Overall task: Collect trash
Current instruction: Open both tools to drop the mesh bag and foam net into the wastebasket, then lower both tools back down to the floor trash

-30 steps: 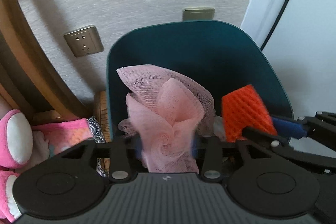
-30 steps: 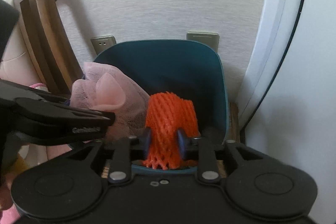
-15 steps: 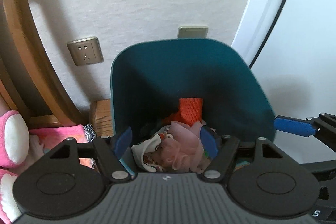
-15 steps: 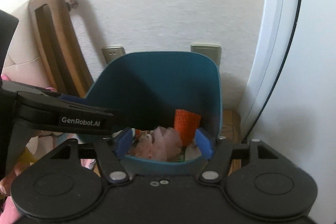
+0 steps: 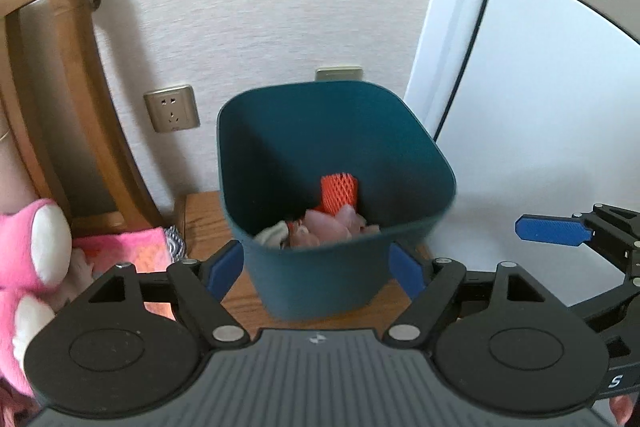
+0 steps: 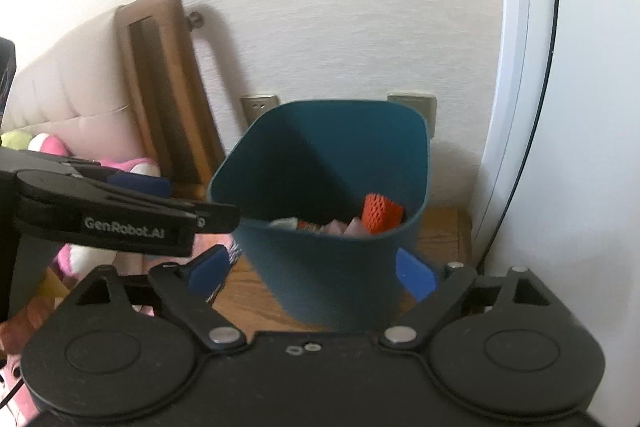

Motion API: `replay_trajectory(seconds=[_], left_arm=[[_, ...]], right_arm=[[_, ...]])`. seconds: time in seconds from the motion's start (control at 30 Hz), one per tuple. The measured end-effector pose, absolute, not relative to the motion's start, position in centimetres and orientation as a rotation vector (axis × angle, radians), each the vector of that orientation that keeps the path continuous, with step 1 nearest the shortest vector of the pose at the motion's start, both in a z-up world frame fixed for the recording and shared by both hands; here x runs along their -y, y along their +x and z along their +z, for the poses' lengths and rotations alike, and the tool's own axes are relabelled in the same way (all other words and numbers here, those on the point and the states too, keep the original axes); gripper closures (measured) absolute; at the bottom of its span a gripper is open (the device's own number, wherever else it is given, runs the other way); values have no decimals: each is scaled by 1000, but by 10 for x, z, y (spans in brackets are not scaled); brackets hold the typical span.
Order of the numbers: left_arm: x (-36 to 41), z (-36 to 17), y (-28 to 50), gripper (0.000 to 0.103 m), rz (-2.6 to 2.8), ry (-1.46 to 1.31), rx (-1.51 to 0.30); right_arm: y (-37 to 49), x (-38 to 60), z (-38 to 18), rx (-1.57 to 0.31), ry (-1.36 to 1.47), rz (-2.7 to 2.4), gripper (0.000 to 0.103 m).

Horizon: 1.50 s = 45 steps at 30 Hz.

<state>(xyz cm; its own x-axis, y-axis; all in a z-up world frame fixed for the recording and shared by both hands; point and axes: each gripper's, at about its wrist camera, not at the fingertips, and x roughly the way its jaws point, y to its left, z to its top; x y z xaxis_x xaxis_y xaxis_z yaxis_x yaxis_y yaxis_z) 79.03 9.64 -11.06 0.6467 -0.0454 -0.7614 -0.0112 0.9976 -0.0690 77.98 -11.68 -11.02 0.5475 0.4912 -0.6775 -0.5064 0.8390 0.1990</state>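
A dark teal bin [image 5: 316, 279] [image 6: 332, 275] stands on a wooden stand against the wall. Inside lie an orange foam net [image 5: 338, 191] [image 6: 380, 213] and a pink mesh wad [image 5: 332, 223] [image 6: 340, 227] with other scraps. My left gripper [image 5: 318, 269] hangs in front of the bin, its jaws still opening with nothing held between them. My right gripper [image 6: 312, 273] sits back from the bin too, jaws opening wide and holding nothing. One blue fingertip of the right gripper shows at the right edge of the left wrist view.
A wooden headboard post [image 5: 60, 99] [image 6: 168, 87] leans at the left. Pink plush toys [image 5: 28, 247] [image 6: 132, 167] lie beside it. Wall sockets [image 5: 172, 109] [image 6: 412, 103] sit behind the bin. A white panel [image 5: 540, 127] [image 6: 580, 147] stands on the right.
Both grippers let go: the pink mesh and the orange net dropped into the bin. Both grippers opened and drew back and up from the bin.
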Motion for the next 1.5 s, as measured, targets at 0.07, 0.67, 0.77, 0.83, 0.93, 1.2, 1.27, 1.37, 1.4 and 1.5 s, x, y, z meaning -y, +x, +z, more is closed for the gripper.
replay_trajectory(seconds=[0.07,0.67,0.77,0.83,0.93,1.2,1.27,1.37,1.4,1.5], left_arm=[[-96,-114,773,23,-20,-83,-865],[-102,-290,653,0,33,-225,-1069],[-99,-354,637,0,67,-275,-1136],[-96,-398,625,0,84,-298,-1183],[-88,-468,609,0,96,-327,-1266],[-75,-633,577,0,159,-427,-1413],[-69,-664,574,0,171,-415,-1443],[-65,-713,570,0,202,-418,-1490],[-63,-725,570,0,215,-409,-1501],[-59,-764,573,0,247,-371,-1523]], right_arm=[[766,122,-114,-795,-29,598,6],[661,162,-299,-1074,33,597,0],[643,165,-358,-1149,38,590,0],[631,166,-400,-1199,29,583,0],[608,164,-464,-1275,-8,590,0],[553,158,-623,-1442,-71,633,3],[543,150,-652,-1454,-100,657,6],[523,135,-696,-1472,-154,725,7],[519,130,-708,-1476,-172,747,8],[506,113,-746,-1496,-232,808,10]])
